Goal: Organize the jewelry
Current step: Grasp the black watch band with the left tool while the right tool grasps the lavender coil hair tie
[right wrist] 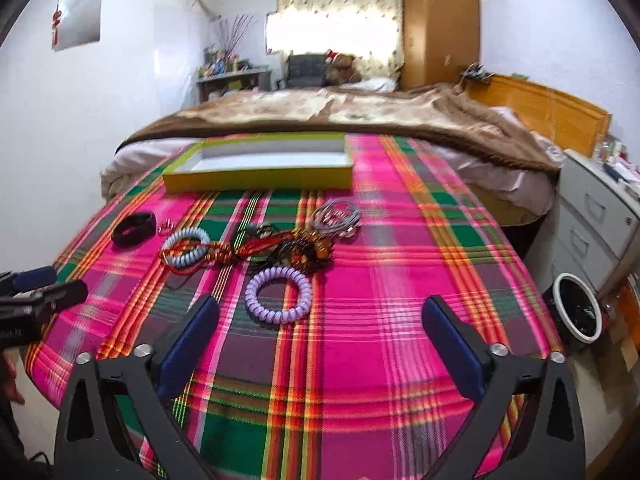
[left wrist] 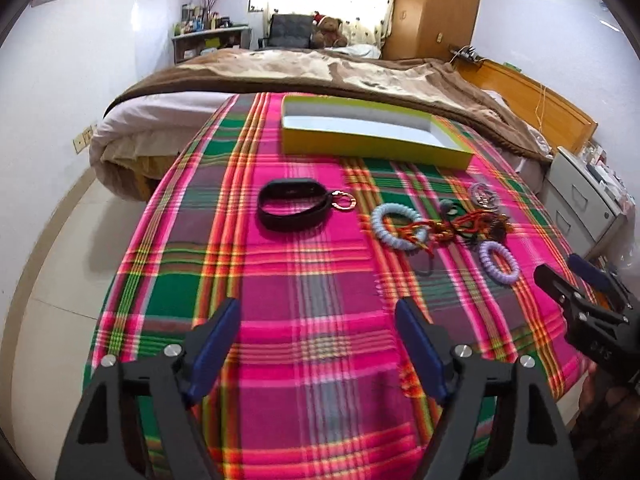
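Observation:
Jewelry lies on a plaid cloth (left wrist: 312, 280). A black band (left wrist: 294, 210) with a gold ring (left wrist: 345, 202) sits left of a pale blue coil bracelet (left wrist: 394, 226), tangled red cords (left wrist: 452, 226) and a lilac coil bracelet (left wrist: 498, 262). The yellow-green box (left wrist: 372, 140) stands empty behind them. My left gripper (left wrist: 318, 322) is open over bare cloth, short of the black band. My right gripper (right wrist: 320, 320) is open too, just short of the lilac coil bracelet (right wrist: 278, 294). In the right wrist view the box (right wrist: 258, 178) lies far left and silver bangles (right wrist: 338, 216) lie beyond the cords (right wrist: 256, 250).
A bed with a brown blanket (left wrist: 320, 70) lies behind the table. A grey drawer unit (right wrist: 596, 216) and a white bin (right wrist: 578, 308) stand at the right. A wooden wardrobe (right wrist: 440, 24) and a teddy bear (left wrist: 330, 32) are at the back. A hand (right wrist: 10, 376) shows at lower left.

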